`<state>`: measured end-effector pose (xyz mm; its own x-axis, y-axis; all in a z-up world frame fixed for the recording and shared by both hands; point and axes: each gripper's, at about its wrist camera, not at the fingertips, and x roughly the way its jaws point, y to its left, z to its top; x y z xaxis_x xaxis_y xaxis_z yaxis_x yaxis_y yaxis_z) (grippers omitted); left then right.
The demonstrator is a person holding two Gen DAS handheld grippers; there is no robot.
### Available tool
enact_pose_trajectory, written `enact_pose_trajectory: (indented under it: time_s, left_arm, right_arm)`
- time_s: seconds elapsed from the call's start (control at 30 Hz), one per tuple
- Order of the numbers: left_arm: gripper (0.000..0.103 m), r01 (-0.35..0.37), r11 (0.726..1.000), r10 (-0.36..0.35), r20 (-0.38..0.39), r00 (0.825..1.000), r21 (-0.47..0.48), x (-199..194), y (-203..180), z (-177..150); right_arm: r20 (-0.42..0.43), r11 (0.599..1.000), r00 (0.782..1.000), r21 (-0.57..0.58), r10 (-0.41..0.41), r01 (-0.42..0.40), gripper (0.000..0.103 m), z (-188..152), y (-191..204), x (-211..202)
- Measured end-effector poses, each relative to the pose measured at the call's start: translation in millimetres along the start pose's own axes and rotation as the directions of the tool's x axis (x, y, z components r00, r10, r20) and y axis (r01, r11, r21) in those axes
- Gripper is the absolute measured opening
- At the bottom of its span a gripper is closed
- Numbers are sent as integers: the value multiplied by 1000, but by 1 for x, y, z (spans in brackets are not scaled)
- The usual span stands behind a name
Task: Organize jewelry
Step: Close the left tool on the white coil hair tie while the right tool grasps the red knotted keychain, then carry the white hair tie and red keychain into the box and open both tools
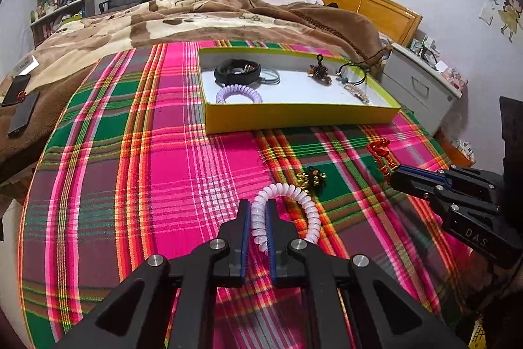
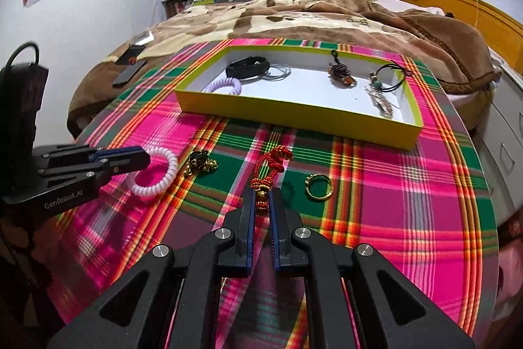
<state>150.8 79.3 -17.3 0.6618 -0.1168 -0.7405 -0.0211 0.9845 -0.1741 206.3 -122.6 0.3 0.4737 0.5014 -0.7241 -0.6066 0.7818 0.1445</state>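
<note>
In your left wrist view, your left gripper (image 1: 259, 211) pinches the pale pink curly coil hair tie (image 1: 287, 205) low over the bright pink and green checked cloth (image 1: 147, 152), with lots of bare cloth between it and the shallow yellow cardboard box (image 1: 294, 116) by the brown fuzzy blanket (image 1: 196, 18). In your right wrist view, your right gripper (image 2: 261, 201) squeezes the red knotted cord charm (image 2: 269, 165), its knot lying on the cloth short of the box's near wall, with a small gold ring (image 2: 318, 185) just beside it.
</note>
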Motion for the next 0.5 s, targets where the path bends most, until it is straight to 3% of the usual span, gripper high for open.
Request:
enact_pose_trajectory:
  time_s: [0.5]
  left_arm:
    - [9,33,999,-34,71,997,16,-33,-20,4]
  right_arm:
    - [63,998,998,69,-14,9,8,-7,-4,-37]
